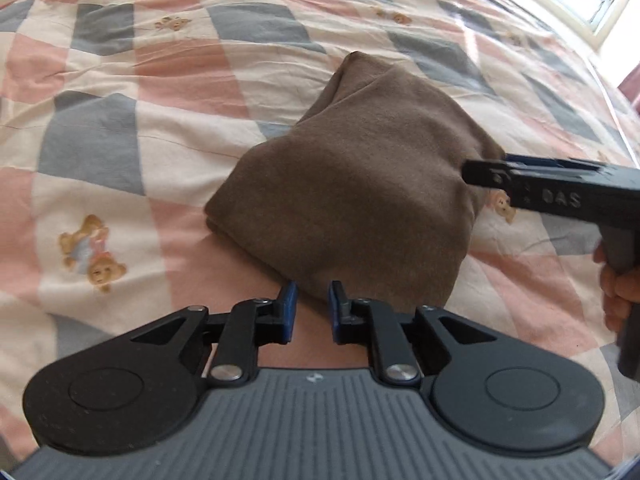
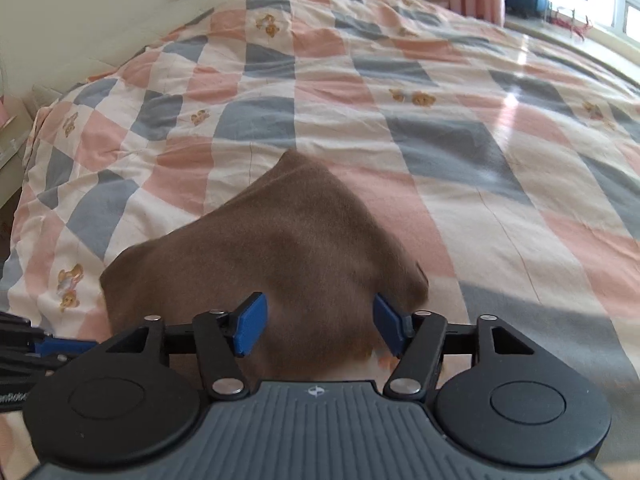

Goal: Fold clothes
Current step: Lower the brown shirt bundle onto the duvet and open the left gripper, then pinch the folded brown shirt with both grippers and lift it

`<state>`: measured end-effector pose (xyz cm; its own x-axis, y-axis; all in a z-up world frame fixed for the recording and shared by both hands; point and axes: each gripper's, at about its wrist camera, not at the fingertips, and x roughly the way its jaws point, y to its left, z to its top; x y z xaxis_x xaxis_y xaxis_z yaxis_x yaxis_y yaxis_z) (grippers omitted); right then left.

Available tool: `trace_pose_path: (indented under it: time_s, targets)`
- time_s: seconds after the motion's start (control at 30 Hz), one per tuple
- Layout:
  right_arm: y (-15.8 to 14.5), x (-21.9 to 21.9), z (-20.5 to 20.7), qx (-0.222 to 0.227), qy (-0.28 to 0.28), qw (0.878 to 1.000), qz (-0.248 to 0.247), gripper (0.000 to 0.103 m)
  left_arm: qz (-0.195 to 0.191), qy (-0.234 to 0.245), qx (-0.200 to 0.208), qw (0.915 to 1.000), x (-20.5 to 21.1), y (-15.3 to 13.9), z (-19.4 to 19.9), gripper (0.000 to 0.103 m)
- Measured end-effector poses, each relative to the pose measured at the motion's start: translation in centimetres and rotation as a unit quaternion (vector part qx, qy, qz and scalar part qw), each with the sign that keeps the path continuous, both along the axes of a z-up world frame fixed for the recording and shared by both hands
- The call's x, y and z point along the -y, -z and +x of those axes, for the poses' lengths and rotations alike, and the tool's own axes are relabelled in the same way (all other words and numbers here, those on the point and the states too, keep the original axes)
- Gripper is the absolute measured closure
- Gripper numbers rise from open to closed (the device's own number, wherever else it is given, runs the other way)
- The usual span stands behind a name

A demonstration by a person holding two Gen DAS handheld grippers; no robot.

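Fingers [image 2: 385, 322] apart over brown cloth's [image 2: 280, 248] edge

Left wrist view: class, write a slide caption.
Folded brown garment on checked quilt, both grippers open beside it.

Plain brown garment [image 1: 352, 184] on pink, grey and cream checked quilt [image 1: 168, 92]

brown folded garment [image 1: 352, 184]: 1 | claw: 2, left claw [image 1: 312, 308], right claw [image 2: 320, 326] | checked quilt [image 1: 140, 80]: 1
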<state>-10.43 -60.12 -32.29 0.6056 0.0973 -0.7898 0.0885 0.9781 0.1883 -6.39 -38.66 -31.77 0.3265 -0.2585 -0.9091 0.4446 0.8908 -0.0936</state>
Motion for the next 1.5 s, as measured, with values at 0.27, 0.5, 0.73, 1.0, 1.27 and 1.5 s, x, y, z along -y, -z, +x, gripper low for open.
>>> trace_pose_path:
  time_s: [0.27,0.5,0.73,1.0,1.27,1.5]
  targets:
    - [-1.4,-1.4,-4.1,-0.057,0.021,0.998,0.032,0.023,0.034,-0.018,-0.015,0.9992,-0.5,-1.7,-2.5,0.075]
    - [-2.2,-3.9,-4.7,-0.102,0.022,0.995,0.005,0.012,0.047,-0.032,-0.031,0.9979,-2.6,-1.5,-5.0,0.066]
    - [-2.8,-6.2,-4.2,-0.122,0.014,0.992,-0.031,0.006,0.054,-0.042,-0.028,0.9973,-4.6,-1.6,-6.4,0.056]
    - [-2.4,-7.3,-3.4,-0.138,-0.004,0.989,-0.062,0.004,0.032,-0.049,-0.026,0.9979,-4.6,-2.0,-6.8,0.046]
    - [-2.2,-6.9,-3.1,-0.135,-0.014,0.988,-0.068,0.003,0.019,-0.059,-0.028,0.9977,-4.0,-2.1,-6.7,0.041]
    - [-0.3,-4.7,-2.9,-0.143,-0.04,0.988,-0.045,0.003,-0.075,-0.096,-0.072,0.9899,-5.0,-1.5,-4.5,0.04]
